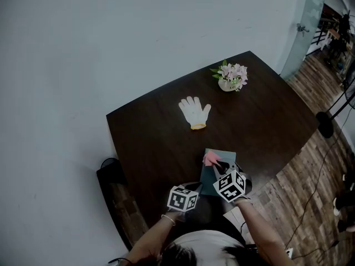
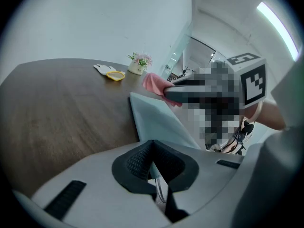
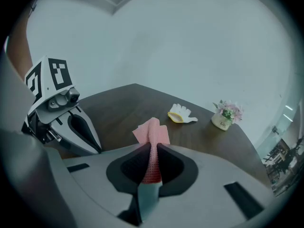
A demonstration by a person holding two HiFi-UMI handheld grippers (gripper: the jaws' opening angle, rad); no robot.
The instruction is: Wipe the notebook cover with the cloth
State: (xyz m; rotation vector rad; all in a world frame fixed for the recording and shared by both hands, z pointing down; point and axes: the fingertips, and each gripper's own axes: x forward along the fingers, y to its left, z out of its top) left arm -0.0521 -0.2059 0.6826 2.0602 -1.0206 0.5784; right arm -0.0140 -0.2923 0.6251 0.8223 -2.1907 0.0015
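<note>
A teal notebook (image 1: 222,158) lies near the table's front edge. My left gripper (image 1: 198,188) is shut on its near edge, and the left gripper view shows the cover (image 2: 156,120) running out from between the jaws of this gripper (image 2: 153,150). My right gripper (image 1: 218,169) hangs over the notebook, shut on a pink cloth (image 1: 210,158). In the right gripper view the cloth (image 3: 152,132) stands folded between that gripper's jaws (image 3: 152,152), with the notebook (image 3: 146,198) just beneath. From the left gripper view the cloth (image 2: 154,83) rests at the cover's far end.
A white glove (image 1: 194,113) with a yellow cuff lies mid-table. A small pot of pink flowers (image 1: 231,77) stands at the far right corner. The dark wooden table (image 1: 155,132) meets a pale wall on the left; wood flooring and cables lie to the right.
</note>
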